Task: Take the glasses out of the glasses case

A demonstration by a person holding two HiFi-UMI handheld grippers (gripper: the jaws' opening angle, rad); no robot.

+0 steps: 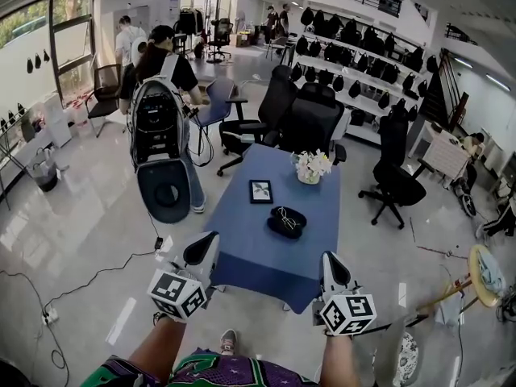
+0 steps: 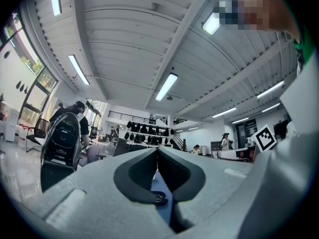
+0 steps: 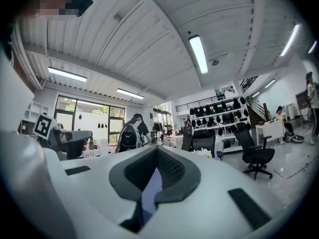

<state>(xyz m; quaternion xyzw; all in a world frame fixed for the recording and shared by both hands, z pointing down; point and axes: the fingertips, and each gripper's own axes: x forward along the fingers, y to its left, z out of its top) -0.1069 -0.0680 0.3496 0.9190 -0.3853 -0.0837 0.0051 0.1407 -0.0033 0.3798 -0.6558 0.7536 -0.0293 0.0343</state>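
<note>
The open glasses case (image 1: 287, 223) held the glasses (image 1: 285, 214) on the table (image 1: 246, 252), clear of its edges, while my left gripper (image 1: 201, 250) and right gripper (image 1: 334, 267) hovered at the near edge, jaws together, empty.

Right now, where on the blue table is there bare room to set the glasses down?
The near half of the blue table, between the glasses case and the front edge, is bare. So is the far left corner. The middle is crowded: picture frame, flower vase.

Both forearms (image 1: 159, 347) reach forward side by side. The left gripper (image 1: 200, 252) and right gripper (image 1: 334, 271) point ahead, well apart, each with jaws closed tip to tip and empty.
</note>
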